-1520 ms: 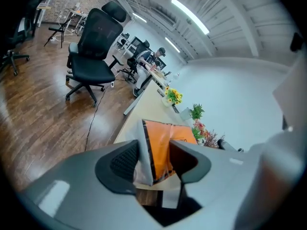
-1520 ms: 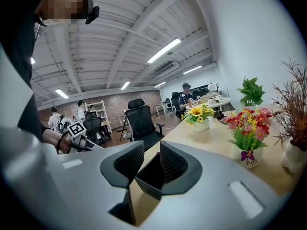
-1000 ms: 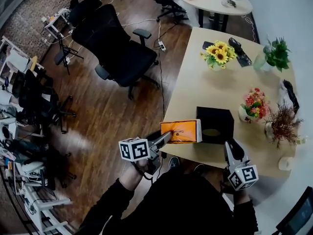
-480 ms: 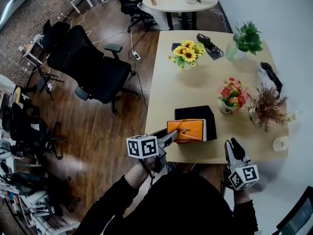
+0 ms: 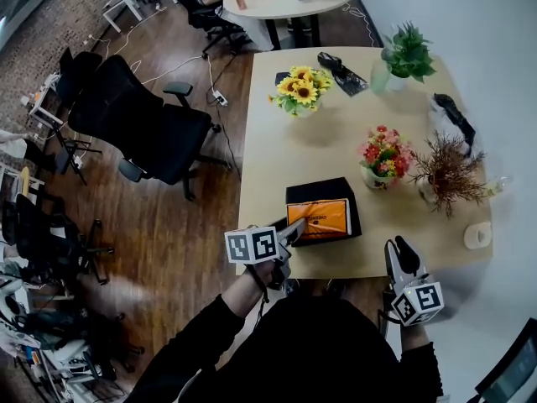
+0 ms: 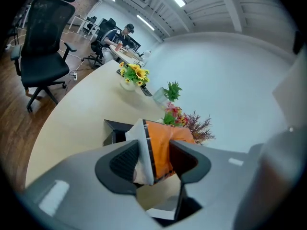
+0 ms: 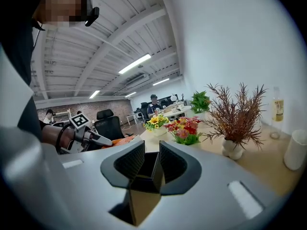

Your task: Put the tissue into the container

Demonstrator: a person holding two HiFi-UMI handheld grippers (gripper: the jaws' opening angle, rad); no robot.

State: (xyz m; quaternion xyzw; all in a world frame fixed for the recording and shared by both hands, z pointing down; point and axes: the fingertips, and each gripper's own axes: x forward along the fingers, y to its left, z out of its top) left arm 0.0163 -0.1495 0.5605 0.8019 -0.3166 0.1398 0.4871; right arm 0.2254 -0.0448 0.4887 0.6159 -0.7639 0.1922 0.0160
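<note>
L claw (image 5: pixel 294 227) is pinching the tissue pack (image 5: pixel 323 218): an orange pack w/ a white end, clamped by that end. In the left gripper view both pads press its sides and the orange part sticks out ahead of them. From the head view the pack sits over the near half of the black container (image 5: pixel 323 187), which stands on the desk (image 5: pixel 285 154) close to its near edge. The container's far rim shows past the pack.

R claw (image 5: pixel 401 246) is at the near-right part of the desk, well apart from the container and to its right. Its pads are drawn close w/ only a narrow slot between them, not pressed together. A dark shape fills that slot in the right gripper view; probably part of the claw itself, hard to say.

Further back on the desk: red & pink flowers (image 5: pixel 382 151) just beyond the container, a dried reddish plant (image 5: pixel 449 170) to their right, sunflowers (image 5: pixel 298 92) toward the far-left corner, and a green plant (image 5: pixel 409 49) at the far right. A white cylinder (image 5: pixel 478 235) stands near the right edge. A black office chair (image 5: pixel 147 128) is on the wood floor left of the desk.
</note>
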